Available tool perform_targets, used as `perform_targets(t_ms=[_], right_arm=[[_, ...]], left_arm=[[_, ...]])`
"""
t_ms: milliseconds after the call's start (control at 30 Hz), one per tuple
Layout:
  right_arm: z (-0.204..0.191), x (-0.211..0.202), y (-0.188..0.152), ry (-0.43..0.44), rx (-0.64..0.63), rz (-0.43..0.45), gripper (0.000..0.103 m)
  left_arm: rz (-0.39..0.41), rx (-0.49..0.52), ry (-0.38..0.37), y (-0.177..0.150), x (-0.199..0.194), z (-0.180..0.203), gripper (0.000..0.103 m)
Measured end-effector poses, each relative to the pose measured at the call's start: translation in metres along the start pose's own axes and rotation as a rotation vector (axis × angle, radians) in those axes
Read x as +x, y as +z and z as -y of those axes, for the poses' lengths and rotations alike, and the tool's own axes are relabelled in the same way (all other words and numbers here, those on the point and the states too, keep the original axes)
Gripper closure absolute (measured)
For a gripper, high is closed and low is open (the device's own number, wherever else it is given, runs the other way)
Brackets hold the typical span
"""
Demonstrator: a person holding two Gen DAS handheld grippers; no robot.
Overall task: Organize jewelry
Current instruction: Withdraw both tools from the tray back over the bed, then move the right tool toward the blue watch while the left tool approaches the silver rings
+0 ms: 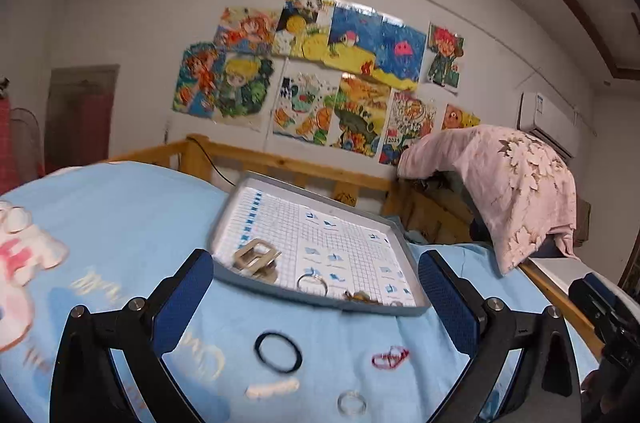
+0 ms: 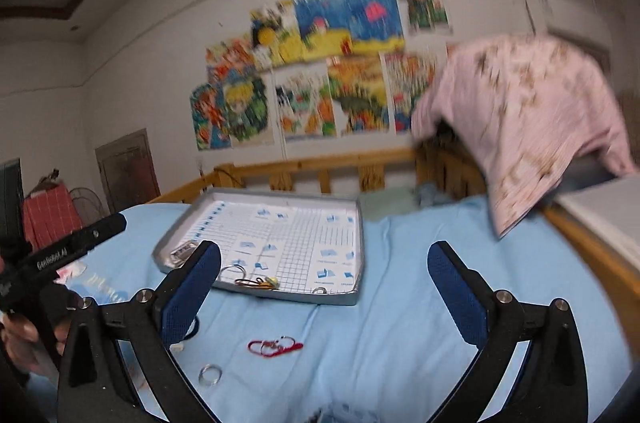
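Observation:
A grey tray [image 1: 226,219] lined with grid paper lies on the light blue bedsheet [image 1: 132,215]. In it are a metal buckle [image 1: 256,259], a thin ring [image 1: 312,283] and a small gold piece [image 1: 360,297]. In front of the tray on the sheet lie a black hair tie [image 1: 278,351], a red cord bracelet [image 1: 390,357] and a clear ring [image 1: 352,403]. My left gripper [image 1: 316,303] is wide open and empty, raised before the tray. My right gripper [image 2: 326,297] is likewise open and empty, above the red bracelet [image 2: 276,347] and a silver ring [image 2: 210,373].
A wooden bed rail [image 1: 304,167] runs behind the tray [image 2: 300,295]. A pink flowered cloth [image 1: 504,183] hangs over something at the right. Drawings cover the wall [image 1: 320,79]. A hand [image 2: 20,335] holds the left tool's black body [image 2: 56,257] at the right view's left edge.

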State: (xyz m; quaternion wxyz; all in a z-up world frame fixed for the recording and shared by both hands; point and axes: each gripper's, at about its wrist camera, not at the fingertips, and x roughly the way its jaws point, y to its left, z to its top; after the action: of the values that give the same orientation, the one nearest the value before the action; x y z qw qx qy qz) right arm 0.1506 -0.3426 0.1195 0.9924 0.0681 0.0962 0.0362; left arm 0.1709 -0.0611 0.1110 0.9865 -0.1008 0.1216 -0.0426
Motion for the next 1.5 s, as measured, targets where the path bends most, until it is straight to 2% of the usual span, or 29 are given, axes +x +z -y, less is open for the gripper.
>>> perform_targets(t_ms=[233,467,667,867,1200,1500], right_arm=[[-0.024,-0.081,-0.021,-0.005,-0.009,0.082,0.001],[-0.032,-0.115,-0.059,-0.015,-0.004,0.068,0.001],[-0.021,-0.117,-0.095,-0.047,0.016,-0.013,0.001],[-0.013,-0.108,-0.107,-0.057,0.046,-0.065,0.001],[-0.019,-0.091,-0.121,-0.067,0.037,-0.168,0.001],[-0.014,-0.090,-0.122,-0.088,0.057,-0.191,0.001]], left_arm=[[0.007,0.057,0.003,-0.029,-0.071,-0.002,0.000],[-0.016,0.104,0.046,-0.070,-0.100,-0.005,0.000],[0.015,0.152,0.102,-0.098,-0.115,-0.009,0.000],[0.007,0.167,0.118,-0.114,-0.116,-0.012,0.000],[-0.060,0.195,0.112,-0.130,-0.111,-0.013,0.000],[-0.135,0.179,0.091,-0.127,-0.098,-0.016,0.000]])
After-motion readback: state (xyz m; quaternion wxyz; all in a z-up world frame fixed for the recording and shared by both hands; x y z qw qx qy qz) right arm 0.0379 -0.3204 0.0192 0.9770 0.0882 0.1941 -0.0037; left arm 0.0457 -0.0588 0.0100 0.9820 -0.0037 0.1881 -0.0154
